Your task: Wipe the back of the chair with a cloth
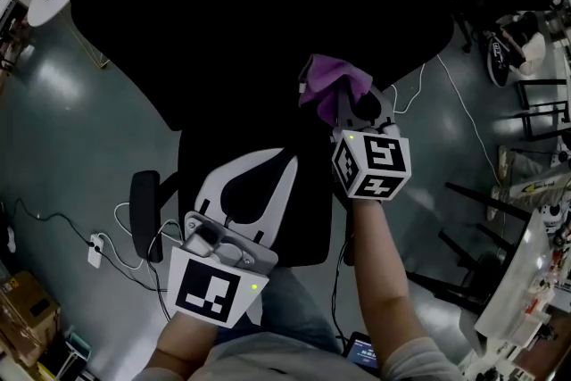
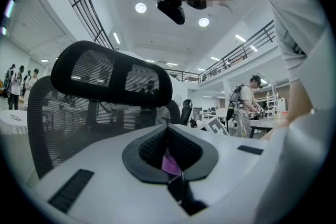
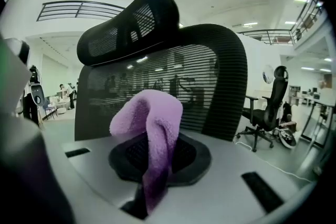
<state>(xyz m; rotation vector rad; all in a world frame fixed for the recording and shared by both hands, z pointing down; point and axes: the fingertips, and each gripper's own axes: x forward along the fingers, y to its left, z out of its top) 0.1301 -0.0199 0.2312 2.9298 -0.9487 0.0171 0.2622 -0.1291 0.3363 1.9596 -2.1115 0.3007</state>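
Observation:
The black mesh office chair back (image 1: 259, 22) fills the top of the head view, with its headrest (image 3: 131, 23) above the ribbed mesh (image 3: 178, 86) in the right gripper view. My right gripper (image 1: 343, 103) is shut on a purple fluffy cloth (image 1: 330, 85), held close to the back's lower right edge. The cloth (image 3: 149, 118) bunches up over the pads and hangs down between them. My left gripper (image 1: 254, 169) sits lower, behind the chair's seat, jaws together and holding nothing I can make out. In its own view the left gripper (image 2: 169, 147) faces the chair back (image 2: 68, 118).
The chair's left armrest (image 1: 145, 214) sticks out beside my left gripper. A white power strip (image 1: 94, 250) and cables lie on the grey floor. Tables and racks (image 1: 526, 281) crowd the right side. Another office chair (image 3: 268, 107) and a standing person (image 2: 244, 105) are farther off.

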